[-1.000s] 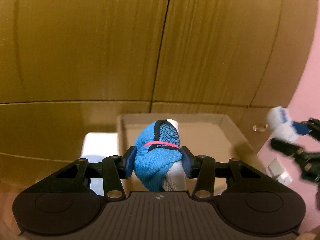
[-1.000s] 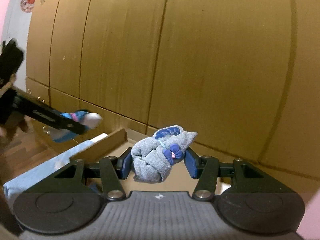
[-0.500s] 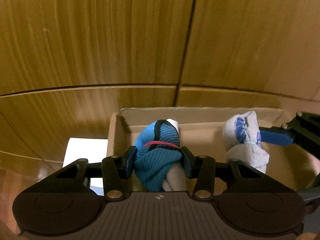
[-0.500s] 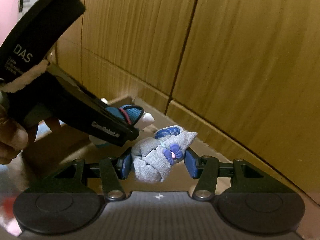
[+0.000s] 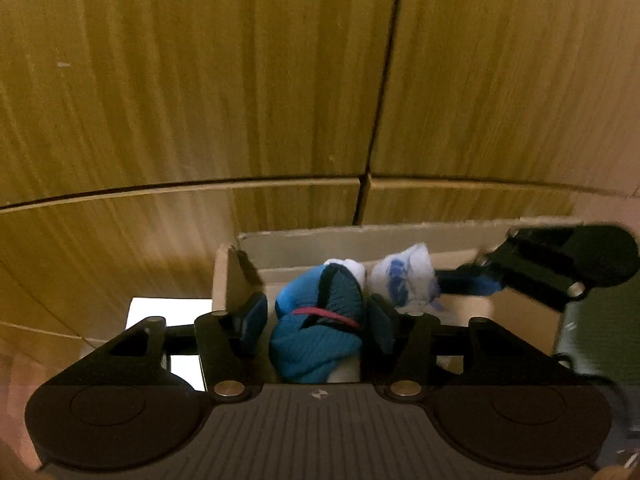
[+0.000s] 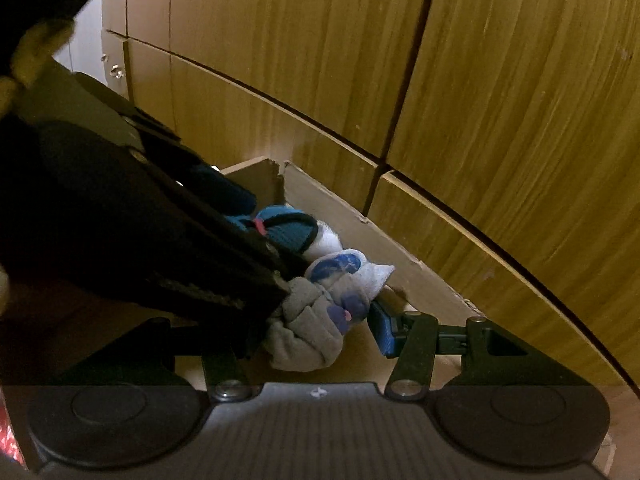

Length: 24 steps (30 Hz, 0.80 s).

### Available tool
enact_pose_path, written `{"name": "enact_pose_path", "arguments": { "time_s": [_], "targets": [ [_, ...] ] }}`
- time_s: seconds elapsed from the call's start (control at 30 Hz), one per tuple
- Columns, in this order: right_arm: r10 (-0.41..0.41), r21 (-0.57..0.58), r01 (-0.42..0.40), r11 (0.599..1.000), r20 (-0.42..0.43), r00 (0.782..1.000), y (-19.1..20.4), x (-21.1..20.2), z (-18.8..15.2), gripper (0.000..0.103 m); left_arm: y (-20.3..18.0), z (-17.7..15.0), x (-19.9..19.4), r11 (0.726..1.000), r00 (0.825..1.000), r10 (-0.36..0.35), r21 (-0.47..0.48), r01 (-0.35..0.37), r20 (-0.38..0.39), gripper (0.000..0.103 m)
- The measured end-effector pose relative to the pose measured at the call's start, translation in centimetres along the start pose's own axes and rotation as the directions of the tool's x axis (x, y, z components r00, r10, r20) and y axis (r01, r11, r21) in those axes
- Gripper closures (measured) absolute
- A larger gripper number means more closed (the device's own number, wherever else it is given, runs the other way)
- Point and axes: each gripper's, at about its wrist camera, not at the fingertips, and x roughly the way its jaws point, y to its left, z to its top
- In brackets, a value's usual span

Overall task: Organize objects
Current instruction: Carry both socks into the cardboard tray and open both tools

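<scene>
A rolled blue sock bundle (image 5: pixel 320 328) with a pink band sits between the fingers of my left gripper (image 5: pixel 316 320), whose jaws stand apart with a gap on the left side, inside the cardboard box (image 5: pixel 360 236). A rolled grey sock bundle (image 6: pixel 320 320) with purple flowers lies between the fingers of my right gripper (image 6: pixel 320 332), with the right pad drawn away from it. The grey bundle (image 5: pixel 404 280) also shows beside the blue one in the left wrist view. The blue bundle (image 6: pixel 288 224) shows behind the left gripper's body in the right wrist view.
The box stands against wooden cabinet doors (image 5: pixel 280 80). A white sheet (image 5: pixel 168 308) lies left of the box. The left gripper's black body (image 6: pixel 140 220) crosses the right wrist view. The right gripper's body (image 5: pixel 560 264) reaches in from the right.
Both grippers have lowered into the box and come close together. Both jaws have opened, letting go of the blue and grey sock bundles, which now rest side by side.
</scene>
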Motion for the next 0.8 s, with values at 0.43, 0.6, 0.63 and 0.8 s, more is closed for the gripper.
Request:
{"name": "enact_pose_path", "arguments": {
  "time_s": [0.43, 0.6, 0.63, 0.8],
  "targets": [
    [0.004, -0.007, -0.004, 1.0, -0.022, 1.0, 1.6, 1.2, 1.8, 0.052, 1.9, 1.0, -4.9, 1.0, 0.997, -0.023, -0.007, 0.023, 0.076, 0.022],
    [-0.023, -0.003, 0.023, 1.0, -0.002, 1.0, 2.2, -0.2, 2.6, 0.045, 1.9, -0.1, -7.7, 0.999, 0.997, -0.027, -0.027, 0.029, 0.074, 0.02],
    [-0.027, -0.002, 0.027, 1.0, 0.001, 1.0, 2.2, -0.7, 2.8, 0.045, 1.9, -0.3, -8.2, 0.999, 0.997, -0.028, -0.028, 0.03, 0.075, 0.02],
    [-0.058, 0.019, 0.057, 0.998, 0.027, 0.998, 1.9, -3.7, 3.1, 0.045, 2.8, -1.7, -11.0, 0.998, 0.996, -0.029, -0.052, 0.033, 0.081, 0.019]
  ]
}}
